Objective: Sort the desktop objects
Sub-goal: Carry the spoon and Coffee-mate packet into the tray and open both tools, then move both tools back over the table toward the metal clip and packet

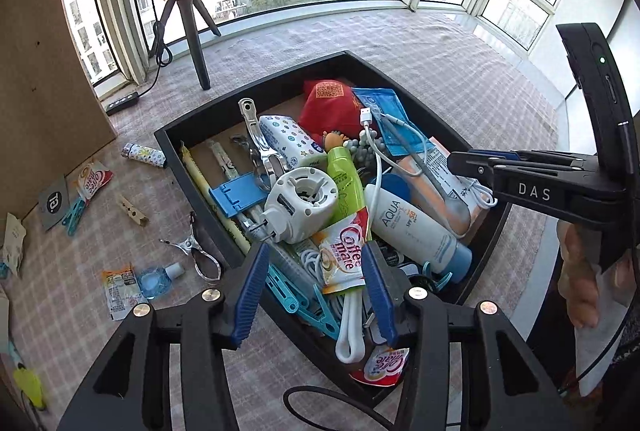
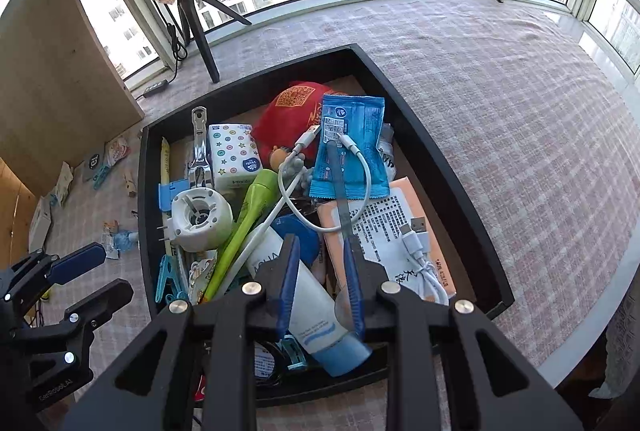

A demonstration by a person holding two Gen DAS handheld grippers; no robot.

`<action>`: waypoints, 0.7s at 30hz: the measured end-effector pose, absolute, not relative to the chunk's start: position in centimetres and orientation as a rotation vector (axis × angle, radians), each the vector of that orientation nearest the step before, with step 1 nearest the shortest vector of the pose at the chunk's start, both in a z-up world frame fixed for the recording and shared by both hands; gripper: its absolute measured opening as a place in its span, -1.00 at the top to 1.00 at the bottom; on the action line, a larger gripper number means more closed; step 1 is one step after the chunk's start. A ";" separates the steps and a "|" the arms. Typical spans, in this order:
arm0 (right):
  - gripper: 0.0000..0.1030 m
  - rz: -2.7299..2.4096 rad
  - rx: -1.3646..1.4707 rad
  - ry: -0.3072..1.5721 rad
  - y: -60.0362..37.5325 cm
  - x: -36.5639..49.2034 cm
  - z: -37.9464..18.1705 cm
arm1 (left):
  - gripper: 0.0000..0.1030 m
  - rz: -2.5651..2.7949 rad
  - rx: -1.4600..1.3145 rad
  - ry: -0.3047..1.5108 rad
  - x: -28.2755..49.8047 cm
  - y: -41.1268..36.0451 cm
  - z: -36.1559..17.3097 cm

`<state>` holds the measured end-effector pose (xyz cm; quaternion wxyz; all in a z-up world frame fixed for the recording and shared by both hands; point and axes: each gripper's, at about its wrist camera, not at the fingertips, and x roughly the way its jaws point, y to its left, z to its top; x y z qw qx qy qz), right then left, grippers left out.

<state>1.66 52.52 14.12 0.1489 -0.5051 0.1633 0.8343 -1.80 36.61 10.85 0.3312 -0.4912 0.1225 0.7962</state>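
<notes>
A red-and-white Coffee mate sachet [image 1: 344, 255] lies on top of the heap in the black rectangular tray [image 1: 188, 175], directly between the blue-padded fingers of the left gripper [image 1: 315, 247]. Those fingers stand wide. The sachet's right edge is close against the right-hand finger, with a clear gap to the other. Only the left wrist view shows this; in the right wrist view the left gripper [image 2: 104, 273] appears from the side, low at the left over the tabletop edge of the tray.

The right gripper [image 2: 321, 239] hovers over the near right part of the tray [image 2: 440, 159] with its fingers narrow but parted, and nothing spans them. Through the gap shows the white AQUA sunscreen tube with a blue cap [image 2: 308, 295]. A grey metal spoon [image 2: 338, 183] runs from the blue foil packet [image 2: 350, 147] down across the orange paper-labelled pack [image 2: 384, 227]. Its bowl is beside the inner face of the right-hand finger; I cannot tell whether they touch.

In the left wrist view the right gripper [image 1: 450, 161] reaches in from the right above the spoon [image 1: 424, 167].

Outside the tray, on the pink checked tabletop [image 1: 400, 43], lie a metal clip [image 1: 200, 251], a wooden clothespin [image 1: 134, 211] and a small blue bottle [image 1: 156, 279].
</notes>
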 end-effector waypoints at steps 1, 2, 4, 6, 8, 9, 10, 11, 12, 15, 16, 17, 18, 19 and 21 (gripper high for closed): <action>0.55 2.404 -1.454 0.465 52.3 1.5 14.2 | 0.15 2.090 -1.280 0.321 -1.8 36.5 11.0; 0.55 2.409 -1.456 0.462 52.0 1.4 14.3 | 0.15 2.098 -1.278 0.321 -1.9 36.3 11.1; 0.53 2.423 -1.463 0.453 51.5 1.0 14.5 | 0.15 2.108 -1.271 0.319 -2.0 35.9 11.4; 0.50 2.436 -1.469 0.437 50.9 0.6 14.6 | 0.15 2.124 -1.265 0.318 -2.0 35.5 11.7; 0.49 2.450 -1.476 0.429 50.3 0.3 14.8 | 0.15 2.133 -1.263 0.313 -2.1 35.0 11.9; 0.48 2.457 -1.482 0.426 50.0 0.1 14.9 | 0.15 2.138 -1.264 0.310 -2.2 34.8 12.0; 0.47 2.462 -1.484 0.422 49.7 -0.1 14.9 | 0.15 2.143 -1.265 0.306 -2.3 34.5 12.0; 0.45 2.467 -1.486 0.419 49.4 -0.2 15.0 | 0.15 2.150 -1.265 0.303 -2.3 34.2 12.1; 0.41 2.473 -1.488 0.416 49.1 -0.3 15.1 | 0.15 2.157 -1.265 0.300 -2.4 33.9 12.2; 0.39 2.495 -1.493 0.406 48.1 -0.6 15.3 | 0.15 2.177 -1.272 0.288 -2.7 32.8 12.4; 0.39 2.506 -1.495 0.398 47.7 -0.7 15.4 | 0.15 2.186 -1.278 0.283 -2.9 32.5 12.4; 0.39 2.516 -1.498 0.388 47.2 -0.9 15.5 | 0.15 2.200 -1.287 0.276 -3.1 32.0 12.3; 0.39 2.523 -1.500 0.376 46.8 -1.0 15.6 | 0.15 2.213 -1.298 0.263 -3.5 31.4 12.2; 0.39 2.531 -1.503 0.367 46.3 -1.2 15.7 | 0.15 2.222 -1.310 0.248 -3.8 30.7 12.1; 0.39 2.551 -1.514 0.358 45.4 -1.5 15.7 | 0.15 2.242 -1.335 0.222 -4.6 29.2 11.9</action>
